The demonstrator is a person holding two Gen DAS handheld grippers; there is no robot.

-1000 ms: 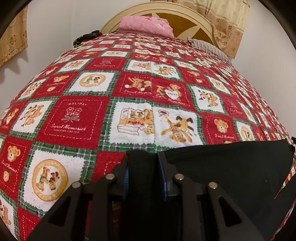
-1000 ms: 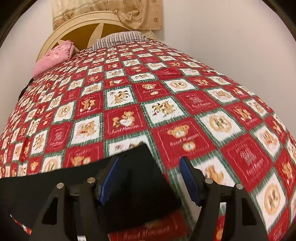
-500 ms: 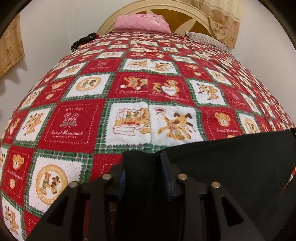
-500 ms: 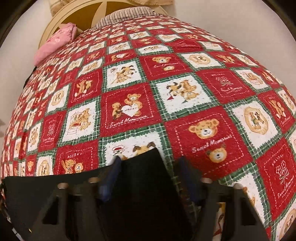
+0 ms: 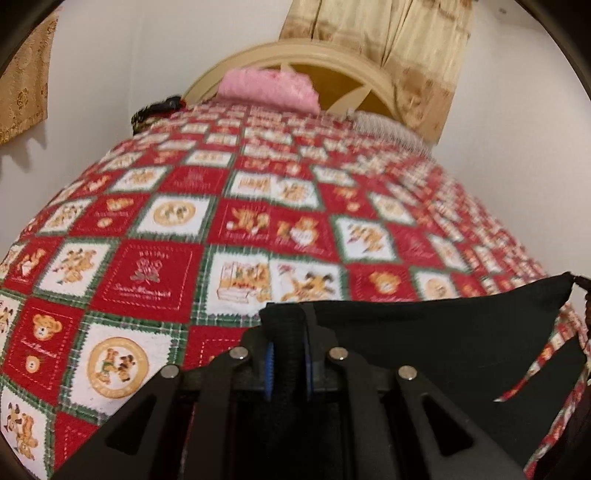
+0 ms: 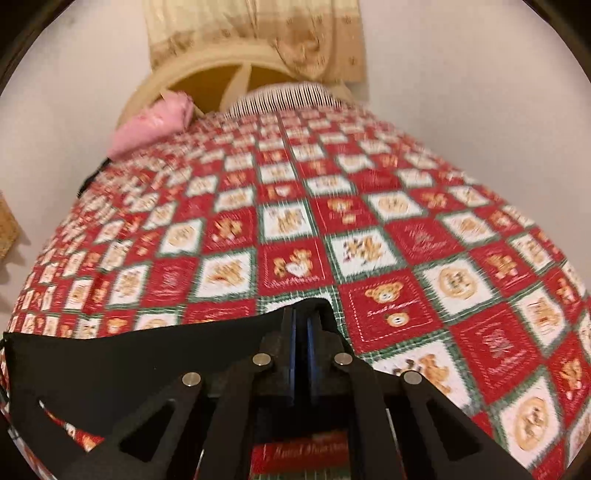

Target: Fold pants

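Left wrist view: the left hand-held gripper (image 5: 288,354) occupies the bottom centre of the frame, its blue pads drawn narrow and clamped on a thick edge of the black pants (image 5: 443,332). From the grip the black cloth is stretched toward the right edge of the frame, where one corner is raised above the bed's quilt (image 5: 147,273), a red, white and green patchwork printed with teddy bears. At the top of the frame a pink pillow (image 5: 269,88) is seen against the cream headboard (image 5: 332,59), with a striped pillow (image 5: 388,127) to its right and a beige curtain (image 5: 388,33) hanging above.

Right wrist view: the right hand-held gripper (image 6: 302,350) is shown at the bottom centre, its pads nearly together and pinched on another corner of the pants (image 6: 129,354). The cloth is spread from here to the left edge of the frame, held clear of the quilt (image 6: 406,240). The background is blurred.
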